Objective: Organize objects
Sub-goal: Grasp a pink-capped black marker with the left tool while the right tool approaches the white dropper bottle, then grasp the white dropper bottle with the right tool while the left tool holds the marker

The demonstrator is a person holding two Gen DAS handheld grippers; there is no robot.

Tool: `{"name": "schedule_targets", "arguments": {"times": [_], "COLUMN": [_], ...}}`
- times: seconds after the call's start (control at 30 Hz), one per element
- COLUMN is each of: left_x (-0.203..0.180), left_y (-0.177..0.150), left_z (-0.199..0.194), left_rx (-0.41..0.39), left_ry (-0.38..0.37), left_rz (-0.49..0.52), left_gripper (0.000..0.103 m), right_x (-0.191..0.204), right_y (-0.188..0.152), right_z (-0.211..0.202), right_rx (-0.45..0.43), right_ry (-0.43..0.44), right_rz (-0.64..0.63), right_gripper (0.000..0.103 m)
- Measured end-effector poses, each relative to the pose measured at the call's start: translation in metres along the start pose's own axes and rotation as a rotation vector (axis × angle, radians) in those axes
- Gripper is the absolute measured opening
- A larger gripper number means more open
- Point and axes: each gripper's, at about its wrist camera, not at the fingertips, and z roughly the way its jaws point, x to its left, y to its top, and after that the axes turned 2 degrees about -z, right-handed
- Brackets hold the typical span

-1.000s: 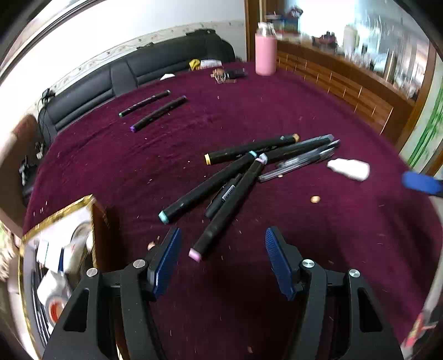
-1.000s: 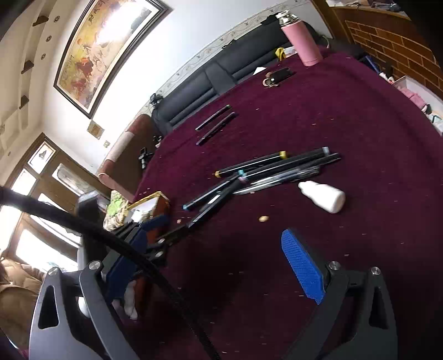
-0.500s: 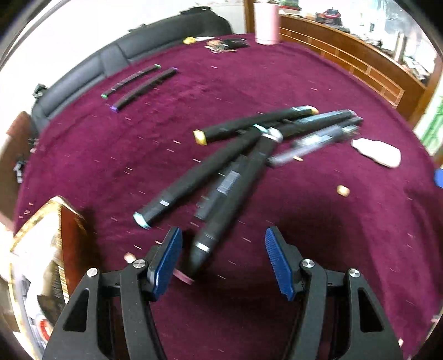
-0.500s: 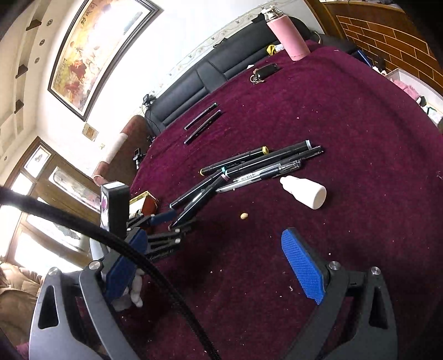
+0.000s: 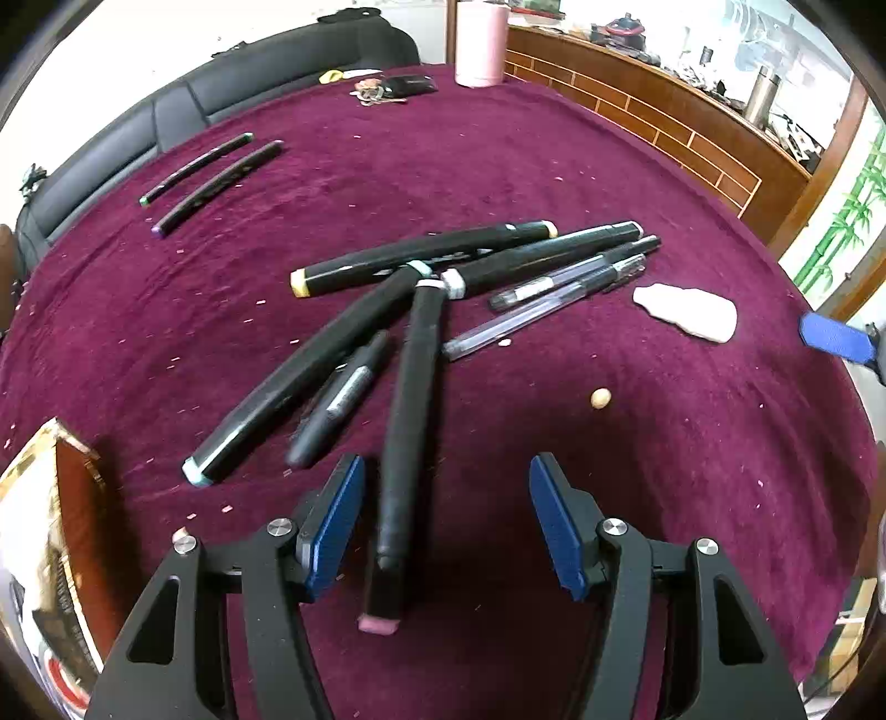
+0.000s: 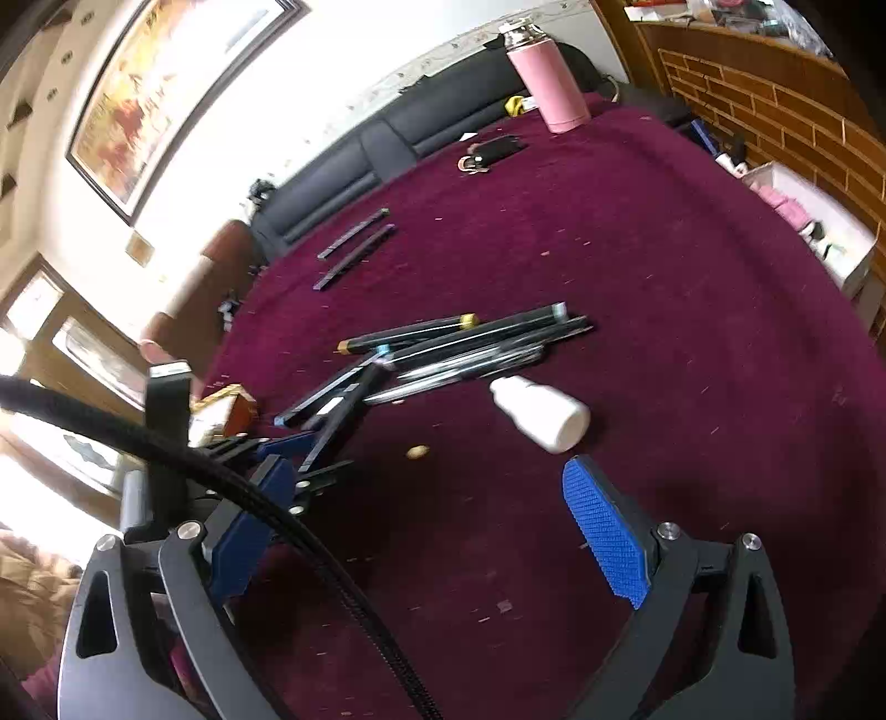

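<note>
Maroon cloth covers the worktop (image 5: pixel 498 166) seen from the left wrist. A fan of black markers is spread across its middle. One marker (image 5: pixel 407 443) with a pink end cap runs lengthwise between the fingers of the left gripper (image 5: pixel 446 520); the blue pads stand apart on either side, and no pad is seen pressing on the barrel, though the left one is just beside it. A teal-capped marker (image 5: pixel 299 376) and a short grey pen (image 5: pixel 338 399) lie beside it to the left. A yellow-capped marker (image 5: pixel 421 257) lies across the far end of the fan, and clear pens (image 5: pixel 559 299) are angled off to the right. A white bottle (image 5: pixel 686 310) lies on its side near them, and a small tan bead (image 5: pixel 600 397) lies apart. Two thin markers (image 5: pixel 216 177) are laid side by side well away at the far left. A pink flask (image 5: pixel 480 44) stands upright at the far edge, keys (image 5: pixel 387 90) near it. A gold-edged box (image 5: pixel 50 554) sits at the left; its contents cannot be made out.

From the right wrist, the right gripper (image 6: pixel 421 531) is held above bare cloth with its fingers wide and nothing between them. The bottle (image 6: pixel 540 412) lies just beyond the right finger. The left gripper (image 6: pixel 302 451) is seen low at the near end of the fan, the pink-capped marker passing between its fingers.
</note>
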Motion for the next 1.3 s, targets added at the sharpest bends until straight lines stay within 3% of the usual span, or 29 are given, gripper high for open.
{"name": "schedule_targets", "arguments": {"times": [0.17,0.3,0.43,0.47,0.73,1.0,1.07,1.13,1.3], "left_x": [-0.009,-0.012,-0.011,-0.010,-0.014,-0.019,-0.019,-0.016,-0.012], "left_y": [0.006,0.005,0.001,-0.002,0.000,0.002,0.001,-0.002,-0.016], "left_z": [0.006,0.006,-0.001,-0.003,0.000,0.004,0.002,-0.001,-0.015], "left_rx": [-0.029,-0.039,-0.031,-0.026,-0.024,-0.064,-0.063,-0.070,-0.108], "left_ry": [0.021,0.036,0.015,-0.001,0.015,0.037,0.035,0.011,-0.020], "left_rz": [-0.008,-0.011,-0.015,-0.021,-0.008,-0.033,-0.039,-0.056,-0.092], "left_gripper": [0.054,0.053,0.016,0.014,0.015,0.017,0.015,0.011,0.011], "right_x": [-0.005,-0.003,-0.005,-0.005,0.001,0.010,0.009,0.007,0.001], "right_y": [0.011,0.015,0.015,0.015,0.019,0.016,0.015,0.015,0.012], "right_z": [0.021,0.047,0.064,0.066,0.082,0.091,0.089,0.085,0.074], "right_rx": [0.044,0.094,0.142,0.148,0.190,0.216,0.213,0.207,0.197], "right_ry": [-0.140,-0.242,-0.268,-0.270,-0.332,-0.405,-0.410,-0.420,-0.379], "right_rz": [-0.089,-0.182,-0.208,-0.209,-0.277,-0.339,-0.333,-0.320,-0.262], "right_gripper": [0.099,0.092,0.075,0.073,0.056,0.049,0.043,0.025,0.024]}}
